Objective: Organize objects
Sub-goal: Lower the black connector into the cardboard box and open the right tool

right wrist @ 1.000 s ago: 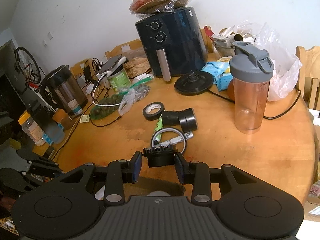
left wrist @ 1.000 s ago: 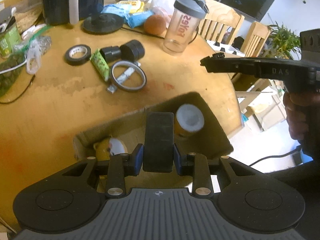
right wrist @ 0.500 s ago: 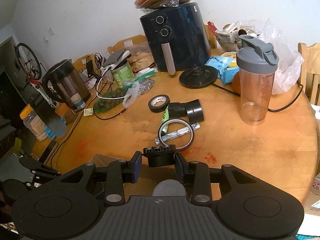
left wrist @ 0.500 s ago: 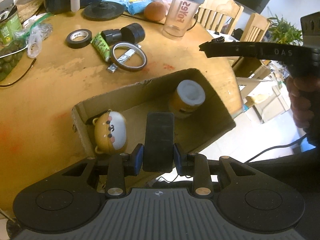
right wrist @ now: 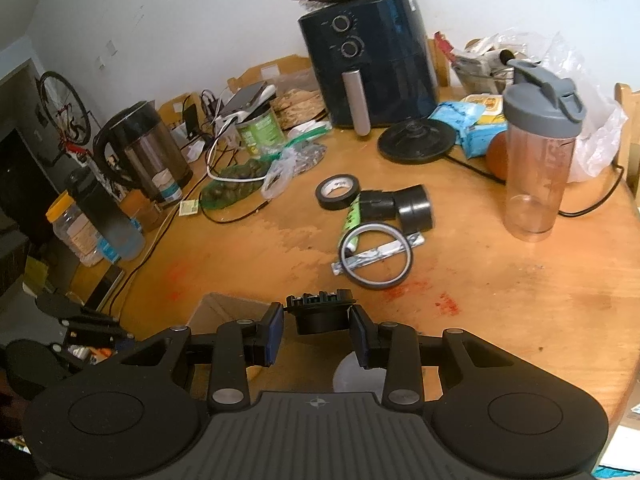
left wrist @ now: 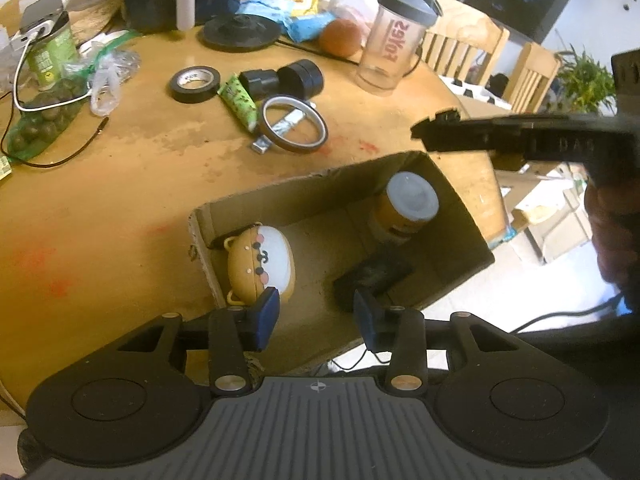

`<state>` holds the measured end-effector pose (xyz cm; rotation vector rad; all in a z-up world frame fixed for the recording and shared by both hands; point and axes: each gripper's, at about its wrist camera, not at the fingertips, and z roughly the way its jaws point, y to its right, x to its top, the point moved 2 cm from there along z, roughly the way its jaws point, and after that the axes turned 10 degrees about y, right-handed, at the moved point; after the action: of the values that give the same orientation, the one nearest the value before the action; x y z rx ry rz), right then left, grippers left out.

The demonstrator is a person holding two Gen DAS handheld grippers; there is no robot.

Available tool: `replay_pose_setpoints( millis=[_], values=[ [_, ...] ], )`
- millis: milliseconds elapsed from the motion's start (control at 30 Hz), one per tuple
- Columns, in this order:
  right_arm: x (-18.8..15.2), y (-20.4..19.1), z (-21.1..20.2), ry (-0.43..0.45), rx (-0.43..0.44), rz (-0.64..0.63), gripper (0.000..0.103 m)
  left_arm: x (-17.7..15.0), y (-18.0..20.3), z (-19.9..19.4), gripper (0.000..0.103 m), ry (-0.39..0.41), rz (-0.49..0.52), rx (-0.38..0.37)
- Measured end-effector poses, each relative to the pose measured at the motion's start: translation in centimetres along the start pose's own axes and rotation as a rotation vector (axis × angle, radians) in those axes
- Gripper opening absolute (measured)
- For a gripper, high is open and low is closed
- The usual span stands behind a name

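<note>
Jaws on the left gripper (left wrist: 316, 312) are opening, with nothing between their blue pads. Just past them, low in the left wrist view, a flat black phone (left wrist: 374, 276) lies inside the cardboard box (left wrist: 464, 216). It looks a bit blurry. A yellow bear toy (left wrist: 260, 268) lies at the left end of the box, and a yellow jar with a white lid (left wrist: 408, 206) stands at the right end.

Jaws on the right gripper (right wrist: 318, 330) are closed on a small black plastic part (right wrist: 320, 312). In the left wrist view this gripper reaches in from the right edge, above the far corner of the box, with a hand (left wrist: 612, 236) behind it.

Higher up on the round wooden bench (right wrist: 520, 300) lies a little pile. It has a black tape roll (right wrist: 336, 192), a green tube (right wrist: 352, 220), a black cylinder (right wrist: 404, 206), a thin ring of tape (right wrist: 376, 256) and a silver wrapper (right wrist: 380, 254) lying across the ring. A clear shaker bottle (right wrist: 540, 160) with a grey lid stands to the right of them. A dark air fryer (right wrist: 368, 60) stands at the top middle of the right wrist view.
</note>
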<state>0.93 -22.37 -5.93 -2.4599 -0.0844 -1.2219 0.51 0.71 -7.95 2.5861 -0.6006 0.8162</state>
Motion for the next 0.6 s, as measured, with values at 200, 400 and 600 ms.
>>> replay_pose_setpoints(
  millis=[200, 400, 600],
  values=[
    [-0.3, -1.0, 1.0, -0.032, 0.027, -0.012, 0.038, 0.1, -0.5, -0.4, 0.041, 0.013, -0.023, 0.005],
    [-0.6, -1.7, 2.1, -0.07, 0.043, -0.03, 0.038, 0.1, -1.4, -0.7, 0.041, 0.021, -0.055, 0.011],
    [-0.6, -1.8, 3.0, -0.102, 0.047, -0.036, 0.039, 0.4, -1.8, -1.0, 0.041, 0.033, -0.071, 0.016]
  ],
)
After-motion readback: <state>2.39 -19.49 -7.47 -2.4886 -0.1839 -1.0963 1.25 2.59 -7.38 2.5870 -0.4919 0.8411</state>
